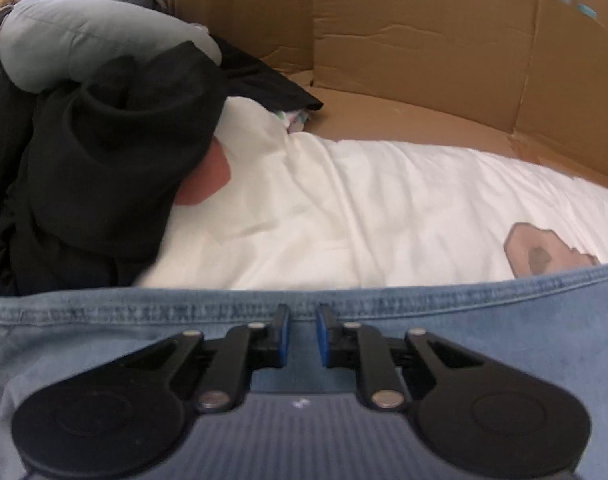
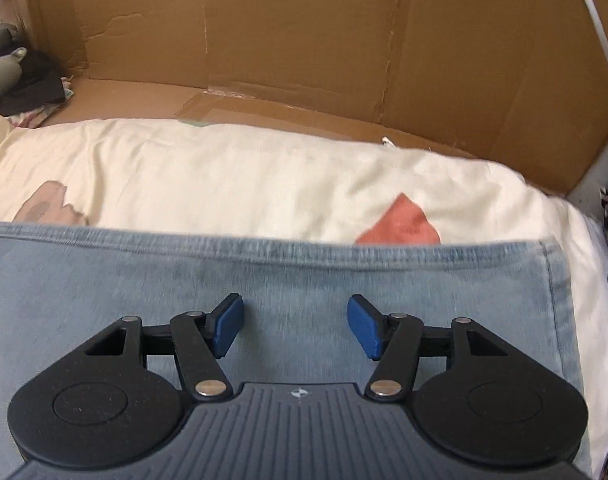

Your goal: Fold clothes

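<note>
One pair of blue jeans [image 1: 484, 332] lies flat across a white sheet [image 1: 384, 220], filling the lower part of both wrist views, its stitched hem running side to side. Two grippers work over it. The left gripper [image 1: 303, 334] has its two blue pads drawn close with only a narrow slot between them, right at the hem; whether any denim is caught in that slot I cannot tell. The right gripper [image 2: 295, 326] stands released, its two pads well apart above bare denim, pinching nothing.

The sheet carries three printed patches: one tan at 3 o'clock in the left view, seen again at 9 o'clock in the right view, one reddish at 1 o'clock from the right gripper, and one reddish beside the dark clothes. One heap of dark clothes [image 1: 104, 168] sits at 10 o'clock in the left view, one grey garment [image 1: 84, 40] draped on top. One cardboard wall [image 2: 304, 40] stands behind the sheet at 12 o'clock.
</note>
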### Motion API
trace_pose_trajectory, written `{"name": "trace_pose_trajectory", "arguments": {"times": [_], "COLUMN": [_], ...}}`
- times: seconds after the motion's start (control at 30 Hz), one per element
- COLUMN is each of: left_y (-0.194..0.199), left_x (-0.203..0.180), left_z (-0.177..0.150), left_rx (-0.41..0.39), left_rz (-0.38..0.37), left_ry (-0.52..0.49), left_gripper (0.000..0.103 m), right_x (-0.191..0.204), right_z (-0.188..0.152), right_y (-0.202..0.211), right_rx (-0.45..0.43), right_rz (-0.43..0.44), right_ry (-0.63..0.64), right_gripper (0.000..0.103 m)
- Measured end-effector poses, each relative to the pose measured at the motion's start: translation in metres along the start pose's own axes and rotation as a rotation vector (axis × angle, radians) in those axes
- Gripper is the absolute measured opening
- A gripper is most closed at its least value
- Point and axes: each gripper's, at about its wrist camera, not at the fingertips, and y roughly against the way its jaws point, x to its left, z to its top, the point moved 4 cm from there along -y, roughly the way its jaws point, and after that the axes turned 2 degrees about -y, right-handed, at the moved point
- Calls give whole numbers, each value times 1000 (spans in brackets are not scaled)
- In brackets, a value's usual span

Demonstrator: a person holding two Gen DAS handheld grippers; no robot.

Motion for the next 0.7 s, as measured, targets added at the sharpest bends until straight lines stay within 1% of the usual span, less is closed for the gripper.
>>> {"name": "trace_pose_trajectory", "arguments": {"times": [0.07, 0.1, 0.17, 0.23, 0.27, 0.3, 0.33, 0.37, 0.4, 0.43, 0.47, 0.5, 0.57, 0.63, 0.7], "left_y": [-1, 2, 1, 2, 5, 8, 14, 21, 26, 35, 40, 44, 53, 61, 70], "left_x": [-1, -8, -8, -4, -3, -3, -3, -3, -3, -2, -2, -1, 2, 6, 12], "left_z": [0, 3, 7, 10, 12, 13, 14, 14, 15, 15, 15, 15, 13, 10, 6], "left_rx": [6, 12, 30, 47, 54, 61, 60, 59, 52, 43, 43, 54, 83, 112, 135], "left_rz": [13, 16, 17, 20, 23, 25, 21, 16, 15, 24, 30, 21, 1, 5, 11], "left_ry": [0, 7, 41, 73, 83, 92, 85, 77, 63, 42, 28, 24, 21, 20, 32], "left_gripper": [15, 15, 15, 15, 15, 16, 23, 36, 43, 56, 63, 64, 64, 65, 68], "right_x": [1, 1, 3, 2, -1, -4, -7, -11, -14, -19, -23, -28, -40, -51, -59], "right_z": [6, 9, 15, 22, 25, 28, 30, 31, 29, 27, 23, 18, 8, -3, -8], "right_y": [-5, -8, -12, -14, -11, -7, -2, 7, 14, 23, 30, 37, 53, 75, 98], "right_rx": [1, 3, 11, 39, 50, 60, 69, 60, 53, 55, 69, 86, 110, 124, 130], "right_rz": [-5, -7, -12, -7, 13, 32, 52, 74, 89, 111, 129, 142, 139, 143, 158], "right_ry": [-5, -4, 20, 36, 19, 3, -13, -15, -11, -5, 1, 5, 14, 0, -26], "right_gripper": [65, 66, 67, 67, 67, 63, 62, 62, 62, 62, 62, 62, 62, 62, 62]}}
